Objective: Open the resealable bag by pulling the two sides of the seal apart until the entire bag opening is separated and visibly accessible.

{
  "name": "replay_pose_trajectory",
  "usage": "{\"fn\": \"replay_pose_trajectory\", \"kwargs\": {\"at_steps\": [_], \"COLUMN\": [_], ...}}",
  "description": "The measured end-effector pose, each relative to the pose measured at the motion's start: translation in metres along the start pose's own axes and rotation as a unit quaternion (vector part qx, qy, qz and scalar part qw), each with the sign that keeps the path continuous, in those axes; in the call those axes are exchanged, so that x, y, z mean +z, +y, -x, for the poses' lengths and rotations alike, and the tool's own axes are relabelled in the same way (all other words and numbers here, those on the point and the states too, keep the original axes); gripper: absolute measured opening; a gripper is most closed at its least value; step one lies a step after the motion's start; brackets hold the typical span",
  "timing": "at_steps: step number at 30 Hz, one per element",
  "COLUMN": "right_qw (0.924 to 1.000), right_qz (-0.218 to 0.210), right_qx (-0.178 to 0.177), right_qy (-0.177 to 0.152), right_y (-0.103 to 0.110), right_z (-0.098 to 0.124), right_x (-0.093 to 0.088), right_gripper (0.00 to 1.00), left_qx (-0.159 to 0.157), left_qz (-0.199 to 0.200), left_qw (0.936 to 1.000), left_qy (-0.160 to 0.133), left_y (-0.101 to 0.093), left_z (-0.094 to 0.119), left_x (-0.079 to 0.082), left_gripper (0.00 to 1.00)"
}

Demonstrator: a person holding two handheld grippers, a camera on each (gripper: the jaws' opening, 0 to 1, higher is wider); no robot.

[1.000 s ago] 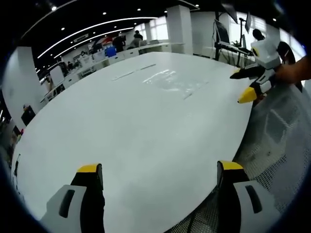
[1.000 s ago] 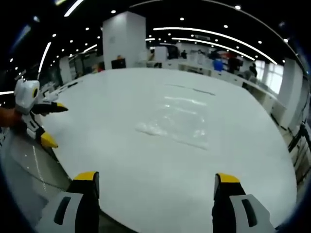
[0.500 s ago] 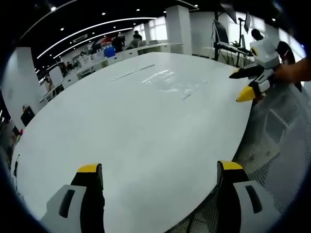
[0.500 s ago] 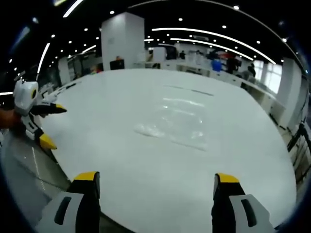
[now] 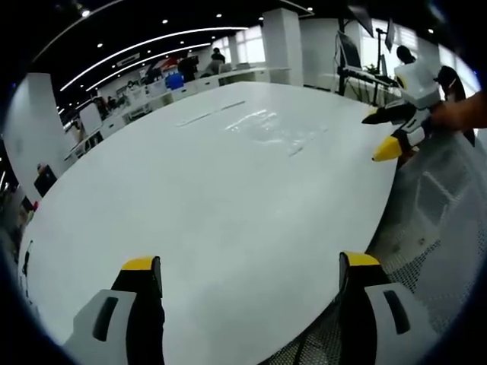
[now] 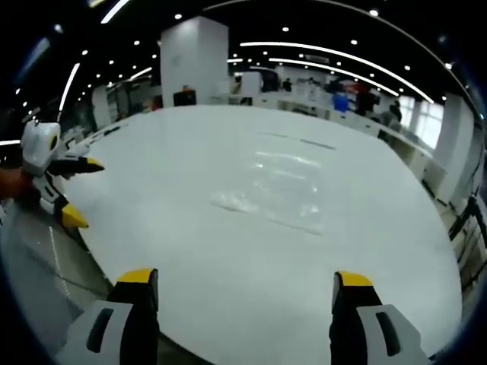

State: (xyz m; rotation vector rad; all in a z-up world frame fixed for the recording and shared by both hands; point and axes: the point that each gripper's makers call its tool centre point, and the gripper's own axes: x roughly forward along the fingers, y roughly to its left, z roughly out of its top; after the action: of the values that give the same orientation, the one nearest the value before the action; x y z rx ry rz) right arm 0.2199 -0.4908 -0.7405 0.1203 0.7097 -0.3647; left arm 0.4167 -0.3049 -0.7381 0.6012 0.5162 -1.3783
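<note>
A clear resealable bag [image 6: 278, 194] lies flat on the white table [image 6: 228, 258], well ahead of my right gripper [image 6: 243, 283], which is open and holds nothing. In the left gripper view the same bag [image 5: 272, 128] shows far across the table [image 5: 190, 205], faint and glossy. My left gripper [image 5: 251, 266] is open over the near table edge with nothing between its yellow-tipped jaws. The right gripper [image 5: 384, 131] also appears at the right of the left gripper view, open, held by a hand. The left gripper [image 6: 72, 190] appears at the left of the right gripper view, open too.
A grey mesh chair [image 5: 437, 228] sits off the table's edge near the grippers. Thin dark strips [image 6: 300, 141] lie on the table beyond the bag. Desks, pillars and several people stand far behind the table [image 5: 190, 68].
Nothing has visibly changed apart from slight camera drift; both grippers stay open away from the bag.
</note>
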Motion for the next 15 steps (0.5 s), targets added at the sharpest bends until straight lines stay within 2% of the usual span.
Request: {"fn": "replay_pose_trajectory", "kwargs": {"at_steps": [11,15], "right_qw": [1.0000,0.9998], "right_qz": [0.000,-0.004], "right_qx": [-0.005,-0.005], "right_qy": [-0.002,-0.018], "right_y": [-0.0024,-0.0020], "right_z": [0.0019,0.0031], "right_x": [0.0001,0.0072], "right_gripper": [0.93,0.93], "left_qx": [-0.017,-0.018], "left_qz": [-0.004,-0.005], "left_qw": [0.9998,0.9998], "left_qy": [0.012,0.011], "left_y": [-0.0083,-0.0078], "left_z": [-0.0020,-0.0017], "left_x": [-0.0047,-0.0043], "left_gripper": [0.95,0.95]}}
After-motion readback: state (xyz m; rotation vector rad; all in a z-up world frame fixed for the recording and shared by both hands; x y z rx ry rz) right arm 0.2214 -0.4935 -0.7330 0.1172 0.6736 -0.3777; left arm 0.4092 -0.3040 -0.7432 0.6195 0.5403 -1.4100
